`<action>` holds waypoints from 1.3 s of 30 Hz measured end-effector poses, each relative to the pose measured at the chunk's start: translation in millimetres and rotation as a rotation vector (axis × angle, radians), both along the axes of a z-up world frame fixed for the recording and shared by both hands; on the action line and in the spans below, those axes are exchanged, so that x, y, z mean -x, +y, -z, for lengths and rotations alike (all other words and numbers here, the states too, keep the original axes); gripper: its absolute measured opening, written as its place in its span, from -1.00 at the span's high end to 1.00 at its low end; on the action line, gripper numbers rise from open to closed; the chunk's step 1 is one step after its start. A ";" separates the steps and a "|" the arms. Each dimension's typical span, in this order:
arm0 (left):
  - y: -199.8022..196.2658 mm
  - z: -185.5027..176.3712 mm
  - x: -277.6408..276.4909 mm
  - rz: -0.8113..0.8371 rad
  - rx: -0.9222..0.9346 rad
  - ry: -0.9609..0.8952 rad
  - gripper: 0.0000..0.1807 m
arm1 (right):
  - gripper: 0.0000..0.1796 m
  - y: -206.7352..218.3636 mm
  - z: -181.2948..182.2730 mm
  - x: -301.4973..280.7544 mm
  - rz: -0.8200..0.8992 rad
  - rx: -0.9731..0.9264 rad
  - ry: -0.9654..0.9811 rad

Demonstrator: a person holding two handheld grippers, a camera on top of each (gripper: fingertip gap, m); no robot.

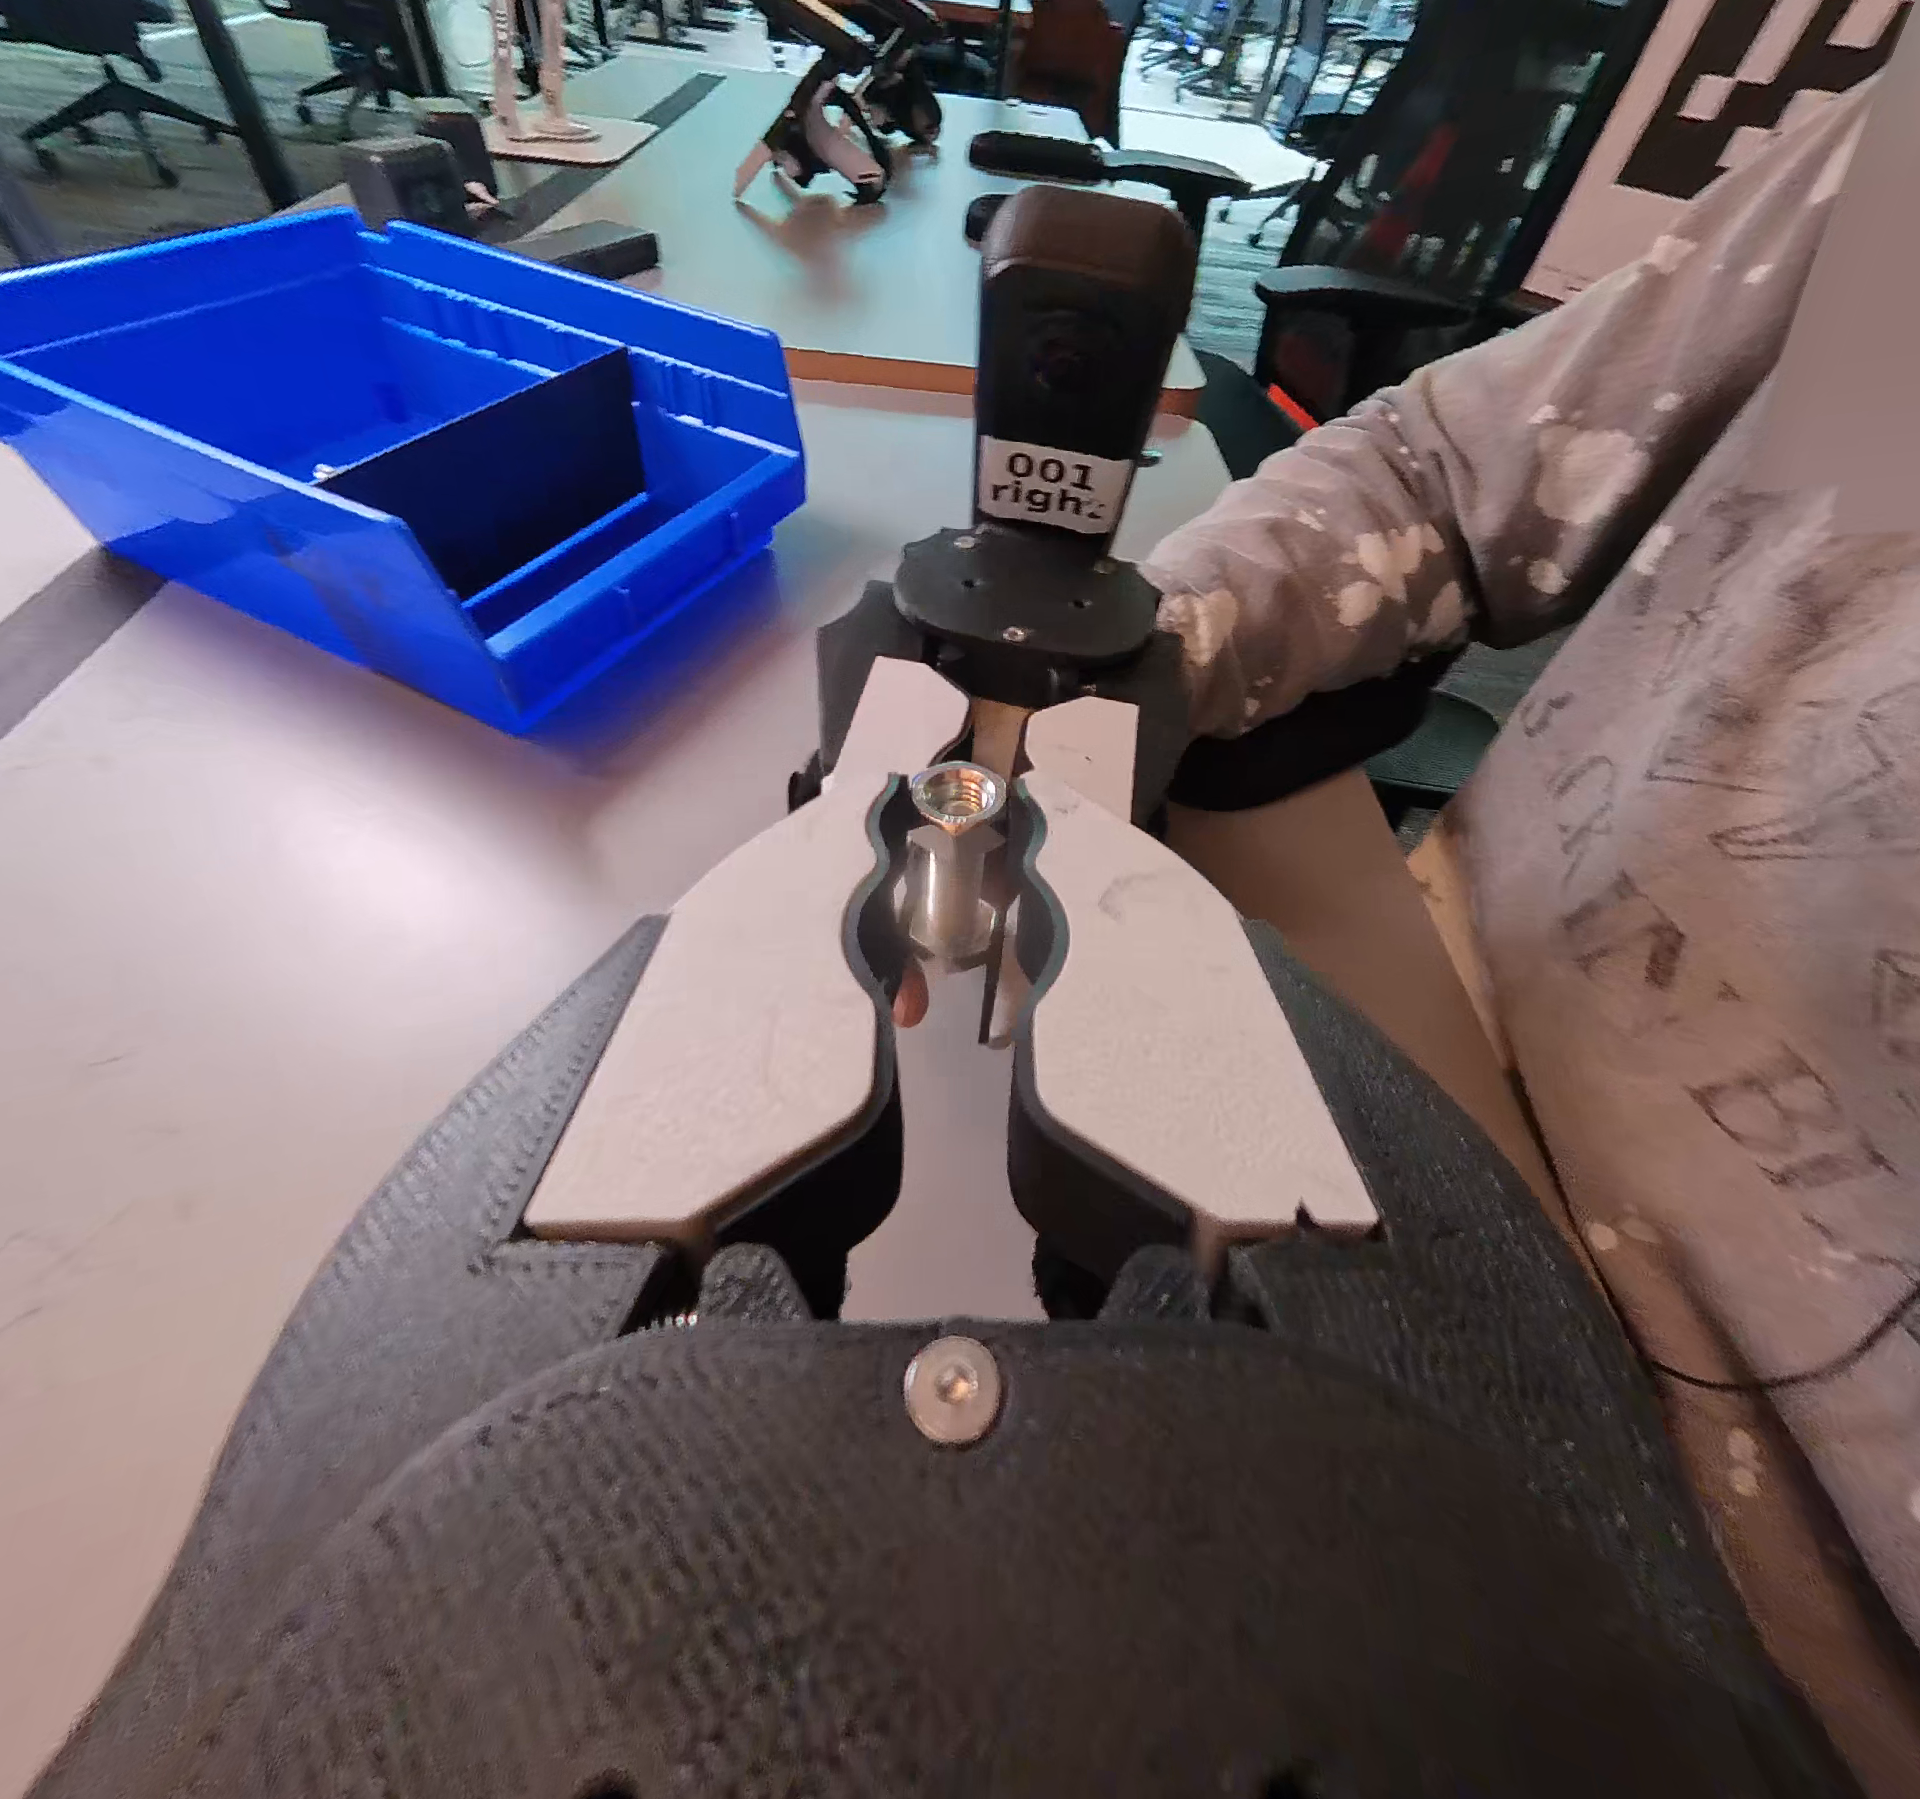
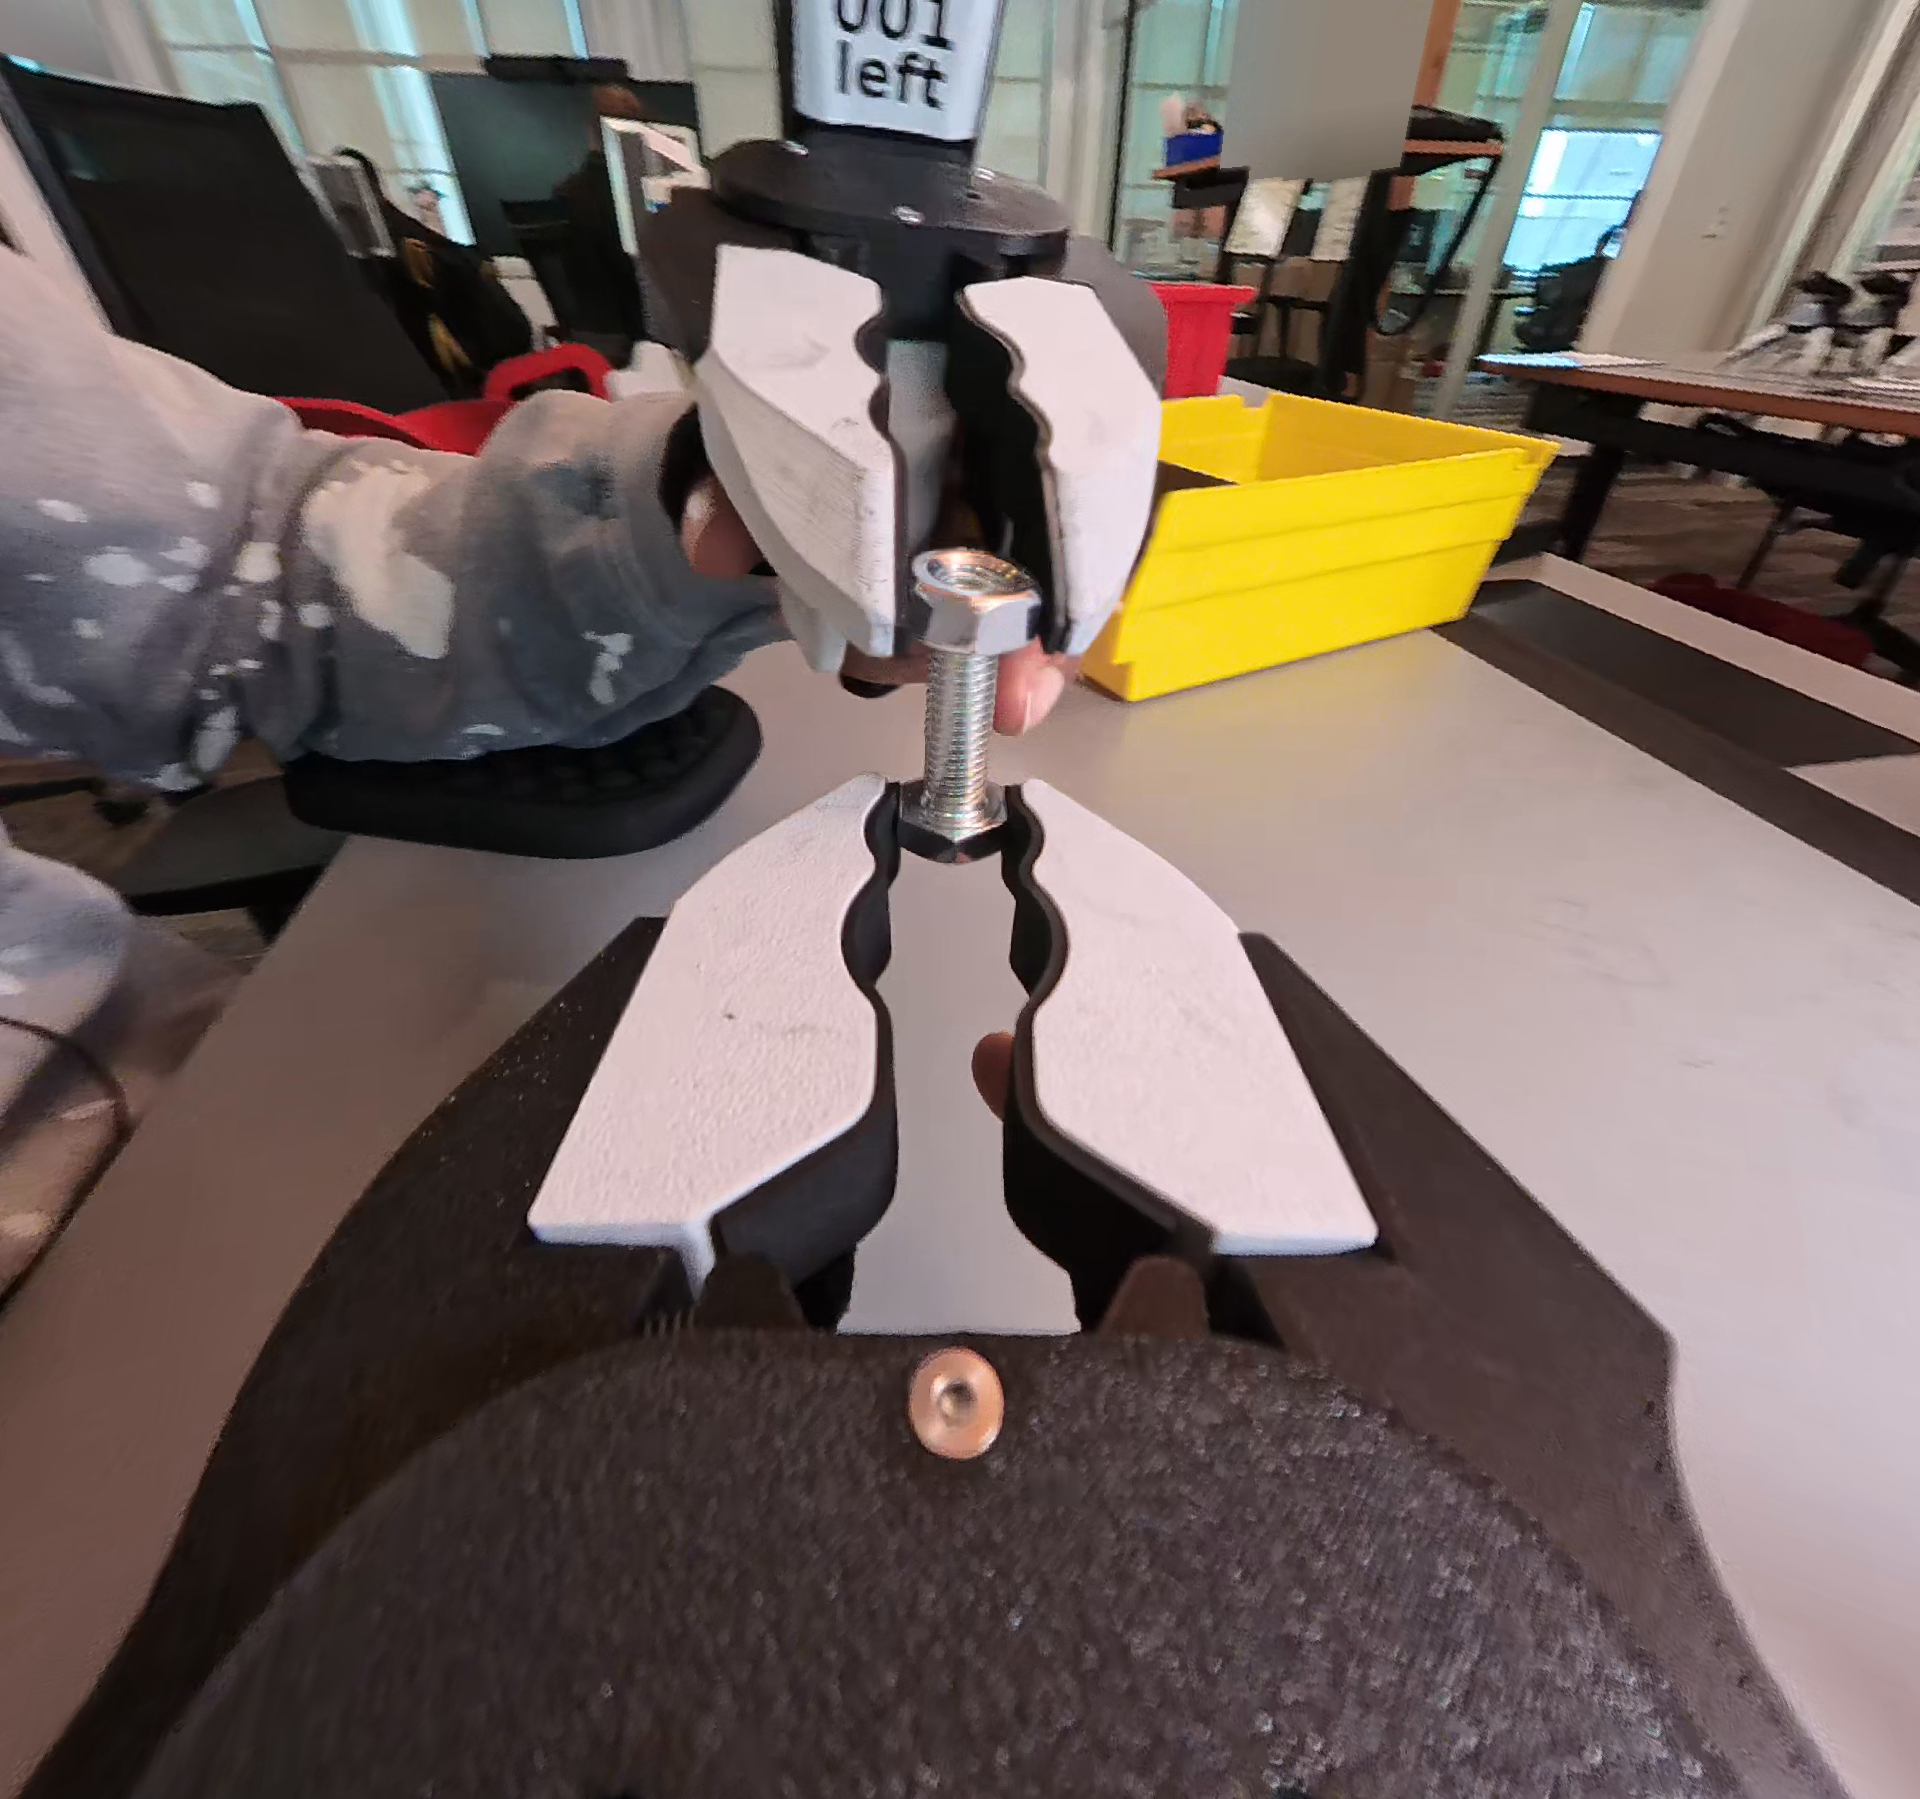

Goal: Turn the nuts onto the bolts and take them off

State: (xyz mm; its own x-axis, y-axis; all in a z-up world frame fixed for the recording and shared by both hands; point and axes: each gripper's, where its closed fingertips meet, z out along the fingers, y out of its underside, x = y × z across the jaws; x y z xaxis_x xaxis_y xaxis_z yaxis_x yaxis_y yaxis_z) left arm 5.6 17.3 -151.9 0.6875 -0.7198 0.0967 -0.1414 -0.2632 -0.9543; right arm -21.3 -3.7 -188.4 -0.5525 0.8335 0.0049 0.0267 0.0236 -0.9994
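Left gripper (image 2: pixel 971 632) pinches the shiny steel hex nut (image 2: pixel 975 596); right gripper (image 2: pixel 951 814) clamps the threaded silver bolt (image 2: pixel 958 726) by its head, beside the yellow plastic bin (image 2: pixel 1299 534). Hard, slick metal; grip the flats.

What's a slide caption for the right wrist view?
Right gripper clamps the bolt by its head while the left gripper holds the nut at its tip.

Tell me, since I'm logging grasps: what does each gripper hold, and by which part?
The right gripper grips the bolt by its head. The left gripper grips the nut by its flats, at the bolt's far end.
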 end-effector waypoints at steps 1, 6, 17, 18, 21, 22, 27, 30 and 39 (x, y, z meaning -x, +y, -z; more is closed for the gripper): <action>-3.4 -1.4 -1.7 0.023 -0.002 -0.006 0.79 | 0.80 -3.8 -1.6 -2.4 -0.027 0.007 0.008; -16.3 -7.5 -8.1 0.100 -0.015 -0.021 0.80 | 0.80 -15.8 -8.5 -11.2 -0.110 0.025 0.042; -18.4 -15.5 3.2 0.077 -0.046 -0.046 0.77 | 0.80 -14.7 -18.4 -14.6 -0.117 0.055 0.090; -14.7 -16.1 9.6 0.037 -0.054 -0.047 0.82 | 0.80 -14.7 -19.7 -15.3 -0.119 0.053 0.097; -9.8 -18.9 23.8 -0.026 -0.067 -0.082 0.82 | 0.80 -13.4 -23.0 -15.7 -0.107 0.053 0.110; -10.3 -19.8 25.0 -0.026 -0.070 -0.093 0.82 | 0.80 -12.4 -23.4 -15.3 -0.102 0.055 0.110; -13.9 -22.5 11.1 0.020 -0.080 -0.133 0.75 | 0.79 -2.0 -17.3 -6.5 -0.021 0.040 0.078; -7.7 -15.8 4.6 0.009 -0.064 -0.117 0.76 | 0.80 -0.3 -16.6 -5.0 -0.002 0.034 0.079; 1.3 -27.0 35.7 -0.116 -0.120 -0.202 0.77 | 0.79 -3.2 -34.0 -13.2 -0.032 0.074 0.143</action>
State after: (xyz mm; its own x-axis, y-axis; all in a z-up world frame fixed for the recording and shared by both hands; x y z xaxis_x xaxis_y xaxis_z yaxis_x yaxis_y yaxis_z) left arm -30.1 18.6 -124.9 0.7418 -0.6516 0.1588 0.0794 -0.1498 -0.9855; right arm -8.1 -7.0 -154.4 -0.5766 0.8167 0.0245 -0.1152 -0.0515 -0.9920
